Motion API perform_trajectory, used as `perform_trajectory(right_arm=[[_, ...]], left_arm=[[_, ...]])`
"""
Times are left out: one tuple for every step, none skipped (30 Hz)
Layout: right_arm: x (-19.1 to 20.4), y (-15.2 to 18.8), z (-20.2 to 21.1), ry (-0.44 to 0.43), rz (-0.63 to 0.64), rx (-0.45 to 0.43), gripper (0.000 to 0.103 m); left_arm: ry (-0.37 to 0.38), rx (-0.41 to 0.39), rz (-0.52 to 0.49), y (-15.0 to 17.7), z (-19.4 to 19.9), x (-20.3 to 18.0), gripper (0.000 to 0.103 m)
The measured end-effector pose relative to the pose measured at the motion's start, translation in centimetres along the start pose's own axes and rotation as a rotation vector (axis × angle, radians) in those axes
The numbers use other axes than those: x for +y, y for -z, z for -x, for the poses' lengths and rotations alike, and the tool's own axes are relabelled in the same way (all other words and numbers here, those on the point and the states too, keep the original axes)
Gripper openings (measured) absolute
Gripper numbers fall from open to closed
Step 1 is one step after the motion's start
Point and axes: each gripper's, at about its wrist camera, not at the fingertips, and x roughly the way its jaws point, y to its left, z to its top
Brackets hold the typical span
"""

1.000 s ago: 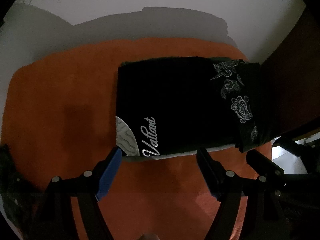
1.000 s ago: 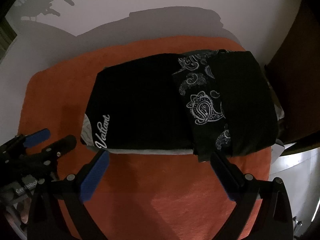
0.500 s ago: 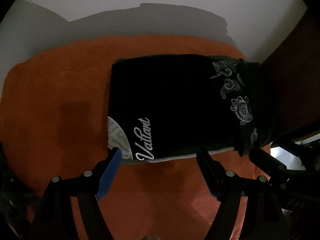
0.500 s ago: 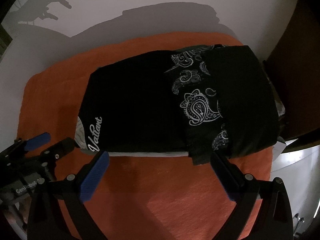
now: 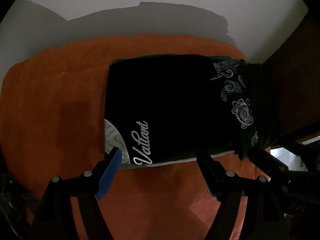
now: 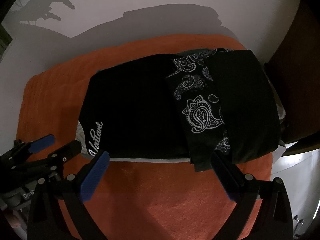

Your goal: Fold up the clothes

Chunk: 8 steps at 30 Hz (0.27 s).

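A folded black shirt (image 5: 166,104) with white "Valiant" lettering lies on an orange cloth (image 5: 50,104). A black paisley-print garment (image 6: 198,108) overlaps its right side, and another black fold (image 6: 248,104) covers that one's right part. A pale layer shows under the stack's near edge. My left gripper (image 5: 159,158) hovers open just in front of that edge by the lettering, with nothing between its fingers. My right gripper (image 6: 159,157) is open over the same edge further right, also holding nothing. From the right wrist the left gripper (image 6: 57,143) appears at the left.
The orange cloth (image 6: 164,196) lies on a white surface (image 5: 160,10) that bears the shadows of the stack and the grippers. Dark brown furniture (image 5: 296,84) stands close at the right. A bright pale patch (image 6: 296,170) shows at the lower right.
The stack has drifted slightly to the left in both views. Both grippers have stayed open and hold nothing.
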Motion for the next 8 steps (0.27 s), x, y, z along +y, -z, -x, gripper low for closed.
perform_trajectory(right_arm=[[0.00,-0.04,0.02,0.000,-0.001,0.000,0.101],[0.00,-0.08,0.04,0.000,-0.002,-0.001,0.101],[0.00,-0.10,0.05,0.001,-0.001,-0.001,0.101],[0.00,-0.11,0.05,0.004,0.000,-0.001,0.101],[0.00,-0.12,0.05,0.007,0.001,-0.001,0.101],[-0.05,-0.10,0.02,0.004,-0.001,0.001,0.101],[-0.11,-0.07,-0.02,0.000,-0.004,0.004,0.101],[-0.17,-0.04,-0.06,-0.005,-0.008,0.007,0.101]], left_arm=[[0.001,0.001,0.002,0.00,-0.01,0.11,0.078],[0.001,0.000,0.003,0.01,0.01,0.19,0.078],[0.001,0.000,0.003,0.02,0.04,0.27,0.078],[0.001,-0.001,0.003,0.04,0.08,0.35,0.078],[0.001,-0.002,0.003,0.05,0.13,0.38,0.078],[0.001,-0.003,0.002,0.07,0.18,0.39,0.078],[0.004,-0.012,0.000,0.13,0.37,0.39,0.078],[0.007,-0.023,-0.001,0.19,0.58,0.38,0.078]])
